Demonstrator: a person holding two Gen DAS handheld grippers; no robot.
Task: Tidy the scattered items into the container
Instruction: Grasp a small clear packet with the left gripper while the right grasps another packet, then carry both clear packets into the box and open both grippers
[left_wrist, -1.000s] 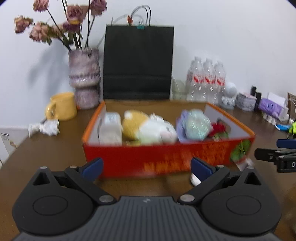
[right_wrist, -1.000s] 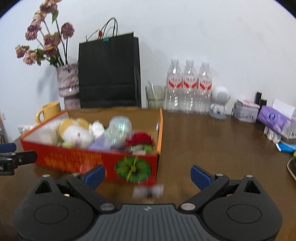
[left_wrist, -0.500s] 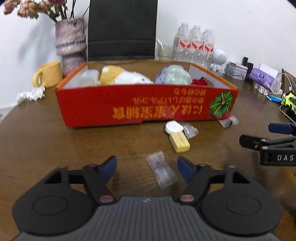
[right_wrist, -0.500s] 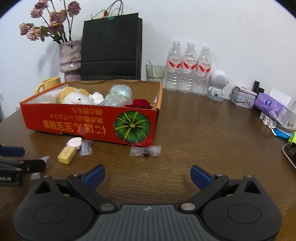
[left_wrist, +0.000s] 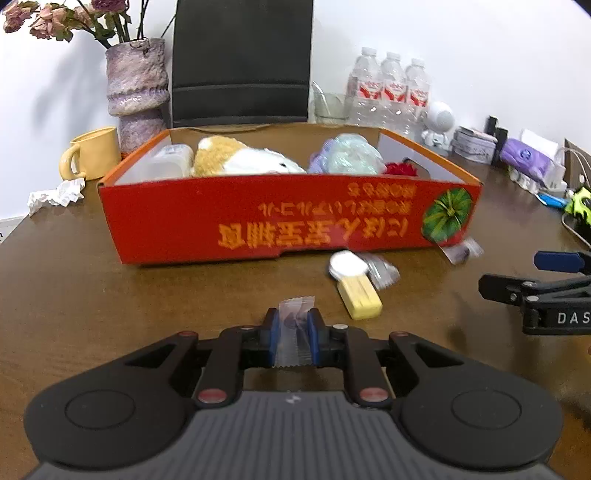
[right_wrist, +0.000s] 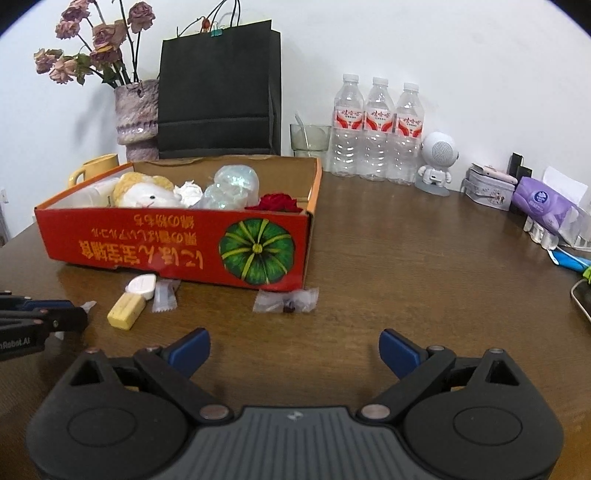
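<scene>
clear crinkled plastic sachet (left_wrist: 294, 332) sits pinched in the left gripper (left_wrist: 292, 334) jaws, low over the brown wooden table (left_wrist: 110, 295), short of the red cardboard box (left_wrist: 288, 214). right gripper (right_wrist: 294, 350) jaws gape empty. next: lift and carry it over the box's front wall.

Bright even indoor light; soft shadows on far wall, fisheye bend + dark corners, slight blur left-wrist view.

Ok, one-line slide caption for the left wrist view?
Left claw shut on a clear candy wrapper, red box ahead on the table.
</scene>
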